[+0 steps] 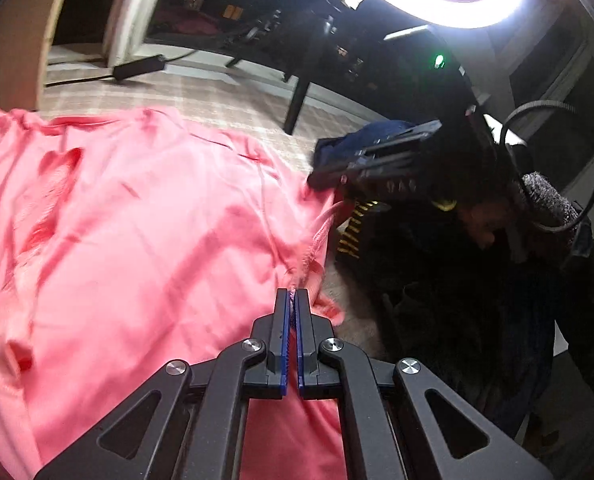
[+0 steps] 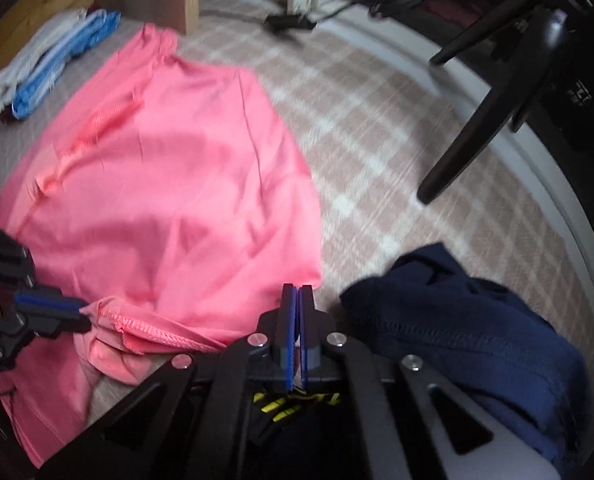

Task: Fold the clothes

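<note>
A pink garment point(image 1: 137, 220) point(image 2: 169, 168) lies spread flat on the checked cover point(image 2: 377, 140). My left gripper point(image 1: 294, 296) is shut on its stitched hem, which bunches up and lifts at the pinch. In the right wrist view the left gripper point(image 2: 81, 314) comes in from the left edge, clamped on that hem point(image 2: 145, 330). My right gripper point(image 2: 298, 290) is shut, with its tips over the garment's near right corner. No cloth shows between its tips. From the left wrist view the right gripper point(image 1: 316, 178) hovers at the garment's right edge.
A navy garment point(image 2: 457, 340) is heaped at the right. Dark cloth with yellow stripes point(image 2: 289, 404) lies beneath my right gripper. Folded blue and white clothes point(image 2: 57, 60) sit by a wooden board. A tripod leg point(image 2: 477, 120) stands on the cover. A person in dark clothes point(image 1: 477, 240) is close by.
</note>
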`<state>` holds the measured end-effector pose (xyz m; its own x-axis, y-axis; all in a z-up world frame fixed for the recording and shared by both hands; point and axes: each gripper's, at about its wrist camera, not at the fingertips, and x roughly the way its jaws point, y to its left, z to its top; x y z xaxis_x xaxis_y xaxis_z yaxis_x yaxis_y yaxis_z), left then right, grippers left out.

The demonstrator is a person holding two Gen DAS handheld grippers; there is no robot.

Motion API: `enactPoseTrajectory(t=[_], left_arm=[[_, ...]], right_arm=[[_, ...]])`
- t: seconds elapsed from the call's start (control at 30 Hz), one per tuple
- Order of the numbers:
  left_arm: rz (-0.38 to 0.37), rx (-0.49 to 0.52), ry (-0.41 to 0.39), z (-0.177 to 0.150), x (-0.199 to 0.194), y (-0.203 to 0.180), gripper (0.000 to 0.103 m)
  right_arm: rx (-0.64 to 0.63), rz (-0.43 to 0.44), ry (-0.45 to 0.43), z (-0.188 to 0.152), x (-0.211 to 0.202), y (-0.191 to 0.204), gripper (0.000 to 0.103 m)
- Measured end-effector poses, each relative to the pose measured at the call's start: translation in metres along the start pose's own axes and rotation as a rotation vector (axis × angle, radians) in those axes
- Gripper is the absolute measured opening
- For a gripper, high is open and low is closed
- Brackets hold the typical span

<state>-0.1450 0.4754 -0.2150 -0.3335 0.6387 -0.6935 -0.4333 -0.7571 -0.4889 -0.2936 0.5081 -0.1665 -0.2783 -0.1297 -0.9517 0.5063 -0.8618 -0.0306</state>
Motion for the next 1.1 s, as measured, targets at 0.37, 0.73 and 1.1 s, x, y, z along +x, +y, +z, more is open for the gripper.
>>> enactPoseTrajectory(t=[0.37, 0.73, 1.1], left_arm=[[0.087, -0.108, -0.007, -0.008, -0.01, 0.042, 0.002], [0.074, -0.039, 0.017, -0.007, -0.014, 0.029, 0.001], [0.066, 0.015, 0.028, -0.006, -0.016, 0.018, 0.001]], right_arm=[[-0.067, 0.057, -0.036, -0.002, -0.012, 0.011, 0.05], [-0.278, 0.003, 0.026, -0.026, -0.005, 0.055, 0.05], [-0.353, -0.056, 0.051, -0.031, 0.01, 0.079, 0.045]])
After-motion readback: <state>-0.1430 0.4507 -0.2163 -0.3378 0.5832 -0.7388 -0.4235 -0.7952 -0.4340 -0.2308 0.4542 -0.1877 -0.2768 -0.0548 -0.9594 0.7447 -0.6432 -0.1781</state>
